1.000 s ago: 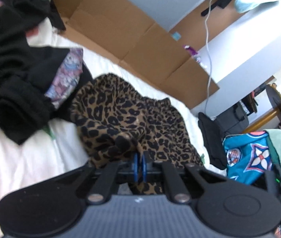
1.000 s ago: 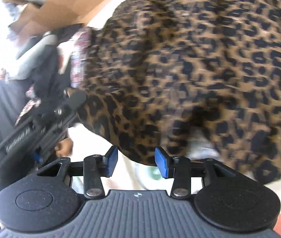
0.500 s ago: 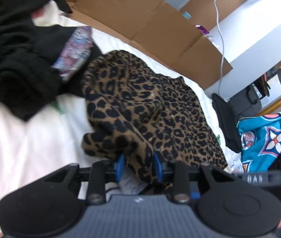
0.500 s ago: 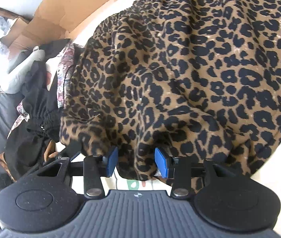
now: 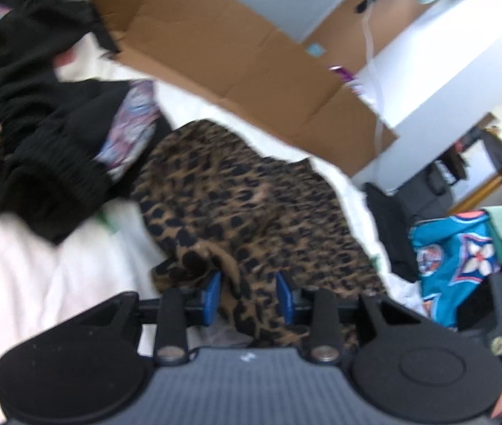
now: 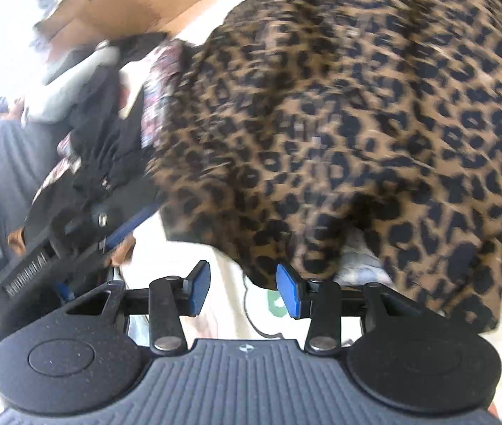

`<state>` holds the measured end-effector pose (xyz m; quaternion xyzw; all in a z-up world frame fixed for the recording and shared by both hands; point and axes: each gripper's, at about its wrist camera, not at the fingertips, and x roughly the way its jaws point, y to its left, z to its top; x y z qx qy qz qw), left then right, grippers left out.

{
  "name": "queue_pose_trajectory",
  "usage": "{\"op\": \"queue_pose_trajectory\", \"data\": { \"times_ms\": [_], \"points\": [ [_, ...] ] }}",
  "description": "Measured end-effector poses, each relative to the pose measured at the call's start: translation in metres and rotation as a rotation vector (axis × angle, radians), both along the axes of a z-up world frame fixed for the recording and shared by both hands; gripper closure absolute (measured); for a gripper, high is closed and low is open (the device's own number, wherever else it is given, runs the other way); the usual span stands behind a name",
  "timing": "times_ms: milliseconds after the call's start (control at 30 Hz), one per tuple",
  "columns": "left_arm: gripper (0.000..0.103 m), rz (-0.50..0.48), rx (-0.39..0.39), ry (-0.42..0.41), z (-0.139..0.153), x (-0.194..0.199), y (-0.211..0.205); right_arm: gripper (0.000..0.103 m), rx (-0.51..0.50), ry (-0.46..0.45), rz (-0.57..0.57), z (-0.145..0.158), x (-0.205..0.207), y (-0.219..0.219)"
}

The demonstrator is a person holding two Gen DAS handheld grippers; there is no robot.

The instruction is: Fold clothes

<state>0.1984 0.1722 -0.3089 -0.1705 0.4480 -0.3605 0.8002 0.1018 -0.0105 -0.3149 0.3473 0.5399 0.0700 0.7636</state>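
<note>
Left wrist view: the left tool (image 5: 247,295) stands open, a fold of the leopard-print garment (image 5: 251,205) loose between its blue pads, unpinched. The garment lies rumpled on the white bed (image 5: 38,269). The right tool (image 6: 243,288) gapes open at its hem. Closing now risks catching several layers, skewing the fold. No containers hold clothes.

Bedroom (bed (image 5: 38,283), strewn clothes (image 5: 38,134))
</note>
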Motion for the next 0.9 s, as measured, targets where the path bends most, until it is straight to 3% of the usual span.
{"op": "queue_pose_trajectory", "data": {
  "times_ms": [233,267,300,333,567,667,733,800,900],
  "points": [
    [0.067,-0.005,-0.032,0.033,-0.013,0.007,-0.008,0.058,-0.179,-0.063,0.087,-0.008,0.032,0.025],
    [0.067,0.000,-0.032,0.038,-0.013,0.008,-0.007,0.066,-0.178,-0.060,0.082,-0.010,0.035,0.024],
    [0.067,0.005,-0.034,0.037,-0.013,0.007,-0.005,0.092,-0.177,-0.057,0.077,-0.012,0.039,0.022],
    [0.067,0.009,-0.033,0.033,-0.012,0.006,-0.003,0.101,-0.171,-0.054,0.076,-0.013,0.041,0.021],
    [0.067,0.058,0.034,0.013,-0.009,-0.004,0.019,0.102,-0.146,-0.079,0.083,-0.007,0.044,0.019],
    [0.064,0.093,0.047,0.065,-0.020,-0.006,0.026,0.102,-0.139,-0.084,0.075,-0.003,0.043,0.018],
    [0.057,0.121,0.001,0.131,-0.033,-0.006,0.032,0.102,-0.136,-0.084,0.077,-0.002,0.043,0.018],
    [0.038,0.150,-0.082,0.217,-0.048,-0.004,0.039,0.102,-0.131,-0.083,0.078,-0.002,0.043,0.019],
    [0.038,0.152,-0.164,0.301,-0.068,-0.002,0.036,0.102,-0.126,-0.083,0.077,-0.003,0.043,0.020]
  ]
}}
